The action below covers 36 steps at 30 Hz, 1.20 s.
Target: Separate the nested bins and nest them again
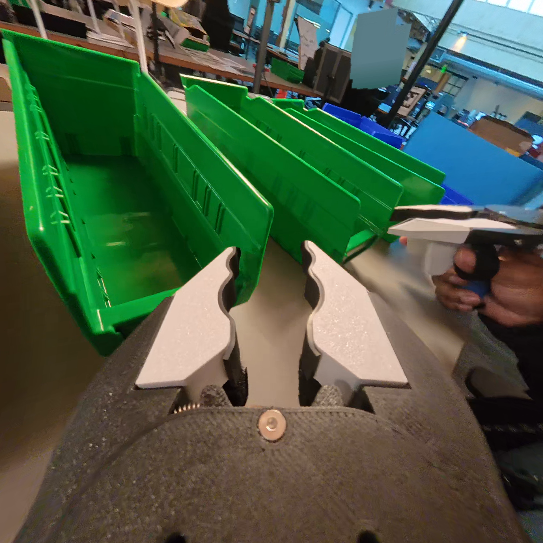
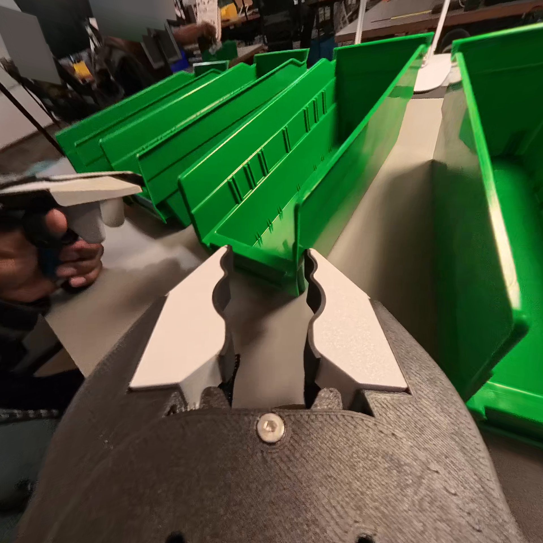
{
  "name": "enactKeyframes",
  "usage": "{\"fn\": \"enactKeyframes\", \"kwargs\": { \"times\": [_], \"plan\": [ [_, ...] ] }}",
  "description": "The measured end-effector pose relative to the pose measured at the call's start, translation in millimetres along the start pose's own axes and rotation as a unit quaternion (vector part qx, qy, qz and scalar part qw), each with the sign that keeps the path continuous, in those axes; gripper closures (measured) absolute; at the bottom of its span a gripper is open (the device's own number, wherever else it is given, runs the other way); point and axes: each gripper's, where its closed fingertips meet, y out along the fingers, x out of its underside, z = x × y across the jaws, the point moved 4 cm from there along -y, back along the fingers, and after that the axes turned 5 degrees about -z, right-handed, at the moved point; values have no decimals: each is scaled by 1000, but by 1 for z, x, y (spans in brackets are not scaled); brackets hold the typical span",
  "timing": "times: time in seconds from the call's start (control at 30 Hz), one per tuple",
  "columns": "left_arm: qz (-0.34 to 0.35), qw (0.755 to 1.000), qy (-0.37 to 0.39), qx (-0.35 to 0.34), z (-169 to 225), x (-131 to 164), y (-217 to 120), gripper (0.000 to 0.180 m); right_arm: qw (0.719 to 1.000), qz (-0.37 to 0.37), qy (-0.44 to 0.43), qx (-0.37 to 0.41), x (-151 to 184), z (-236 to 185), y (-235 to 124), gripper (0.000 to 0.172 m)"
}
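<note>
Bins lie separated on the grey table (image 1: 270, 323) (all green): one wide bin (image 1: 123, 188) leftmost, narrower bins (image 1: 293, 164) in a row beside it. Left gripper (image 1: 270, 252) and right gripper (image 2: 267, 255) both gape, gripping nothing.

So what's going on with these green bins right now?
A person holds a tool in each hand over a grey table where several green bins stand apart. The left tool is open beside the corner of one separated bin. The right tool is open at the end of another bin, gripping nothing.
</note>
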Motion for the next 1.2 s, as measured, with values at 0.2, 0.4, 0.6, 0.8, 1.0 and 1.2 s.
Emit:
{"fn": "enactKeyframes", "kwargs": {
  "times": [0.2,0.4,0.6,0.8,1.0,1.2],
  "plan": [
    [10,999,45,25,-1,-2,-31,135,998,17,-68,4,-38,-12,-48,113],
    [25,997,49,62,-3,-13,-55,133,984,-27,-131,117,-99,46,-88,92],
    [-5,995,38,97,13,8,-35,134,977,-164,-61,124,-103,119,-53,59],
    [-32,998,17,59,10,14,-22,135,947,-281,-61,146,-87,150,-23,52],
    [-47,995,6,83,12,17,-20,135,933,-328,-52,135,-94,156,-5,43],
    [-50,994,-3,95,12,17,-20,135,920,-367,-57,126,-92,148,15,40]
  ]
}}
